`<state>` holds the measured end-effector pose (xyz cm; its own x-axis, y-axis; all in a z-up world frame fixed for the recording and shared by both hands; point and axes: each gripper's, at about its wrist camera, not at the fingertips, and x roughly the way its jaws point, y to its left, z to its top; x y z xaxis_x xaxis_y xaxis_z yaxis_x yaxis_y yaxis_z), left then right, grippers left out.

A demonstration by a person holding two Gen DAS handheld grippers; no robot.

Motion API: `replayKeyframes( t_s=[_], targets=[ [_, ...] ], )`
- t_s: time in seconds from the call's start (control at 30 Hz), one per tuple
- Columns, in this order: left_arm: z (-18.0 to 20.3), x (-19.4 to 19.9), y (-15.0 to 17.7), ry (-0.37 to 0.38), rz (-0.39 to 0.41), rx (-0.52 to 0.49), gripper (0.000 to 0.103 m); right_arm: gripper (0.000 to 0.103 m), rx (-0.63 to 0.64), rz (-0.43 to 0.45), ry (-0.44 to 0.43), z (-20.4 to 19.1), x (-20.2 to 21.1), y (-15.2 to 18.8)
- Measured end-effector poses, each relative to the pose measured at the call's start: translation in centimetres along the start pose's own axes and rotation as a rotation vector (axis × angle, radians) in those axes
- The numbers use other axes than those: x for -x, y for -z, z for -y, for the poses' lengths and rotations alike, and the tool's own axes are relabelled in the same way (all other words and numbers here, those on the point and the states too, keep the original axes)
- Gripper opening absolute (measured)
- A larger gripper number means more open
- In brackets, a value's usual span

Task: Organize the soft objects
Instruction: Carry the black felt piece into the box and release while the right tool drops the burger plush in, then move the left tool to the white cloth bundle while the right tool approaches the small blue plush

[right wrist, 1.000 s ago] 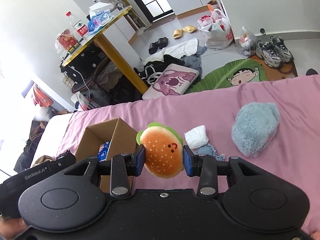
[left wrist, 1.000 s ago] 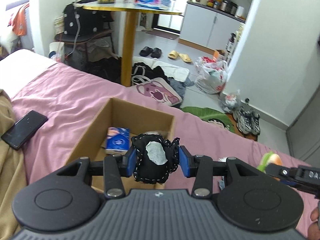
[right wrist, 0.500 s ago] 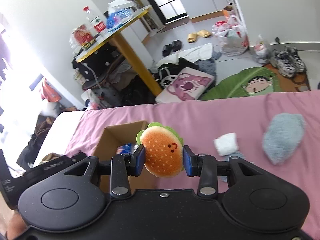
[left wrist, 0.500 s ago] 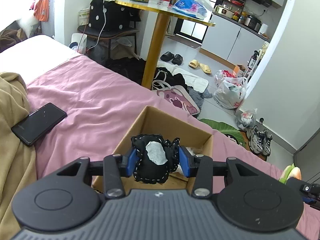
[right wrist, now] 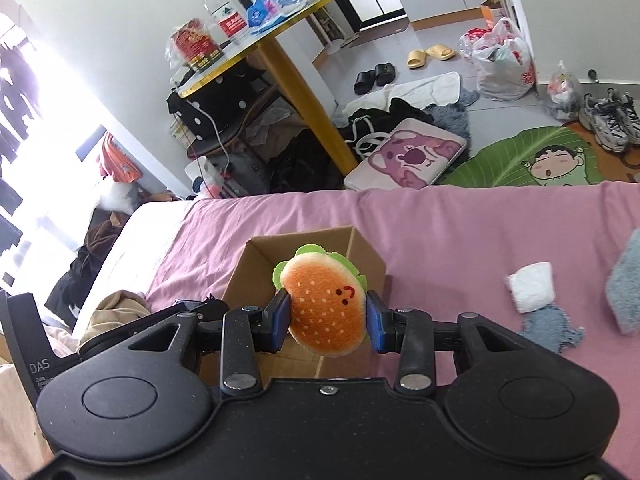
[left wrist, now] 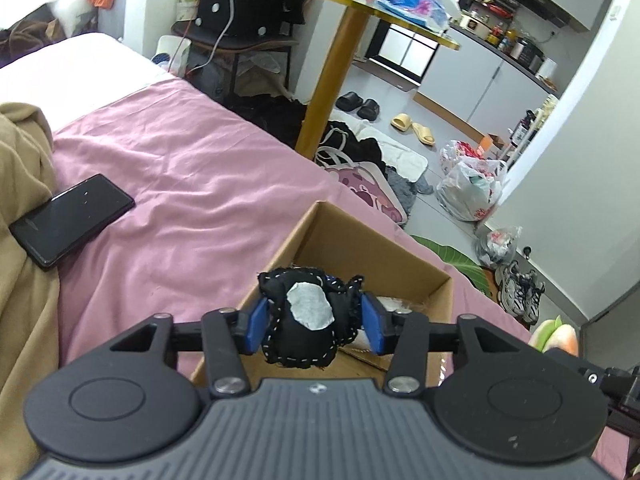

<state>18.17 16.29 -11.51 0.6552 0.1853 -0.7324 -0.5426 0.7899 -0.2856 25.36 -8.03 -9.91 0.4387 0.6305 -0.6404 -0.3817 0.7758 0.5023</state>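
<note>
My left gripper is shut on a black stitched plush with a grey patch, held over the near edge of an open cardboard box on the pink bed. My right gripper is shut on an orange burger plush, held above the same cardboard box. A white soft pad, a blue-grey cloth and a fluffy blue-grey plush lie on the sheet to the right. The burger plush shows at the right edge of the left wrist view.
A black phone lies on the pink sheet beside a tan blanket. Beyond the bed edge stand a gold-legged table, a dotted black bag on a chair, bags, shoes and a leaf mat on the floor.
Both grippers have moved left and towards the box, still holding their plushes. The white pad and fluffy plush have slid to the right edge of the right wrist view.
</note>
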Motion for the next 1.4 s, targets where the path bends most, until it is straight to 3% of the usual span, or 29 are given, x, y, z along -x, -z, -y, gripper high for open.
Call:
replayKeyframes(
  t_s=[0.1,0.37,0.47,0.53,0.7,1.1,1.4],
  targets=[
    [-0.6,-0.5,-0.3,-0.008,-0.018,0.039,0.065,0.038,0.010,-0.012,-0.008,-0.7,-0.7,0.0],
    [-1.9,-0.5,-0.6,0.002,-0.020,0.099,0.074,0.040,0.030,-0.038,-0.030,-2.5,-2.0,0.1],
    [-1.8,-0.4,-0.5,-0.003,-0.013,0.093,0.075,0.050,0.032,-0.048,-0.049,-3.1,-2.1,0.1],
    [-1.7,-0.3,-0.6,-0.006,-0.011,0.085,0.076,0.066,0.035,-0.049,-0.045,-3.1,-1.9,0.1],
    [-1.3,0.1,-0.6,-0.006,0.001,0.068,0.081,0.071,0.028,-0.040,-0.007,-2.3,-0.6,-0.2],
    [1.9,1.6,0.3,0.022,0.009,-0.067,0.102,0.082,0.090,-0.024,0.130,2.0,4.3,-1.5],
    [5.5,3.0,1.4,0.044,0.038,-0.194,0.102,0.089,0.082,-0.011,0.195,6.2,7.1,-1.9]
  ],
)
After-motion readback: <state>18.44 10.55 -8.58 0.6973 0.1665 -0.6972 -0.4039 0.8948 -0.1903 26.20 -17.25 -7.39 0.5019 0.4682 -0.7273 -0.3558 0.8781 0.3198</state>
